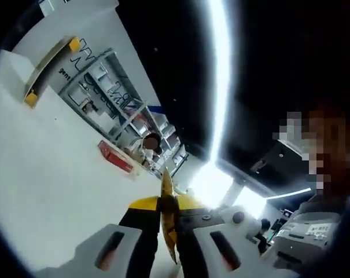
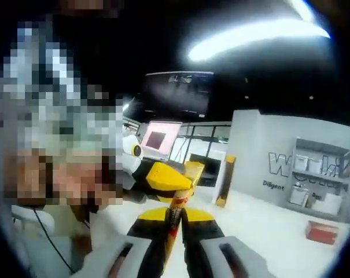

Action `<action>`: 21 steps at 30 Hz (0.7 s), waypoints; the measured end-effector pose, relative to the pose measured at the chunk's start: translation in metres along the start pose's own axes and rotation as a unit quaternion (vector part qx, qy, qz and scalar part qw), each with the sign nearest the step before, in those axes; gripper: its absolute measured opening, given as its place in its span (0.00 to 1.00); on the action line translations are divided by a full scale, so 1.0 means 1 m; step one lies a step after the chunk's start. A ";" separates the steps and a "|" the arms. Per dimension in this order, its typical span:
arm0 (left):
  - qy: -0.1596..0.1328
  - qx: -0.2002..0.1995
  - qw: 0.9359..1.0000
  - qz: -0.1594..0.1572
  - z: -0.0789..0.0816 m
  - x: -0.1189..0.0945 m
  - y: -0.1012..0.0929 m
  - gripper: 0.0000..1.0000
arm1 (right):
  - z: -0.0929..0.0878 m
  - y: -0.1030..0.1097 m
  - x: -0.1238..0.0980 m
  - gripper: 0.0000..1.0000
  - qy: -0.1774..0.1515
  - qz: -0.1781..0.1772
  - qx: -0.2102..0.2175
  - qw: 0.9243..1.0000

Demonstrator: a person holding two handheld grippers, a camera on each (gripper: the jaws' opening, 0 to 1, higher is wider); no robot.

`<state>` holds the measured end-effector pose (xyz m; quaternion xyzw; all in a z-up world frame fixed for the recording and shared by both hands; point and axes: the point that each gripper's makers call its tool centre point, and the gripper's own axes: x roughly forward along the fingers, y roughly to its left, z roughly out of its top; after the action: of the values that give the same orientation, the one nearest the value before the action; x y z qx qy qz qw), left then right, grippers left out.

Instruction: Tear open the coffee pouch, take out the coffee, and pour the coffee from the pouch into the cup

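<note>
**Both grippers pinch the coffee pouch, held up in the air**

We see the left gripper [image 1: 168,223] with its jaws closed tight on a thin yellow coffee pouch [image 1: 166,191]. In the left gripper view the pouch stands edge-on between the jaws and sticks up past them. In the right gripper view, the right gripper [image 2: 173,226] also has its jaws squeezed on the pouch [image 2: 176,202], and the left gripper [image 2: 160,176] comes in from the left and grips the pouch just above. So the two grippers sit very near each other on the same pouch.

Both views point up at the dark ceiling and its long light [image 1: 221,75]. We cannot see a cup, so we cannot tell where the pouch is over it. We think the tear is about to start or just starting; we cannot tell if the pouch is open yet.

What could go wrong? If we pull too hard, the pouch may rip wide and coffee may spill. If one grip is weak, the pouch may slip out.
</note>
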<state>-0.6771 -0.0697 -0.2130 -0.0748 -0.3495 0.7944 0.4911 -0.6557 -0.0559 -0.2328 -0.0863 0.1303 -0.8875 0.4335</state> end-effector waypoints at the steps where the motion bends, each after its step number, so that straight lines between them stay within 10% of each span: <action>1: 0.005 -0.003 1.000 0.002 -0.002 0.000 0.001 0.11 | -0.002 0.000 0.000 0.10 0.003 0.004 0.003 1.000; 11: 0.064 0.060 0.995 -0.044 0.006 0.002 -0.014 0.09 | 0.017 -0.013 -0.015 0.26 -0.038 0.116 0.138 0.983; 21: 0.184 0.197 0.956 -0.114 -0.006 0.017 -0.052 0.09 | 0.070 -0.041 -0.004 0.26 -0.017 0.264 0.245 0.933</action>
<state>-0.6453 -0.0385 -0.1812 -0.0813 -0.0957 0.7588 0.6391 -0.6651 -0.0401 -0.1537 0.0451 -0.0802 -0.7441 0.6617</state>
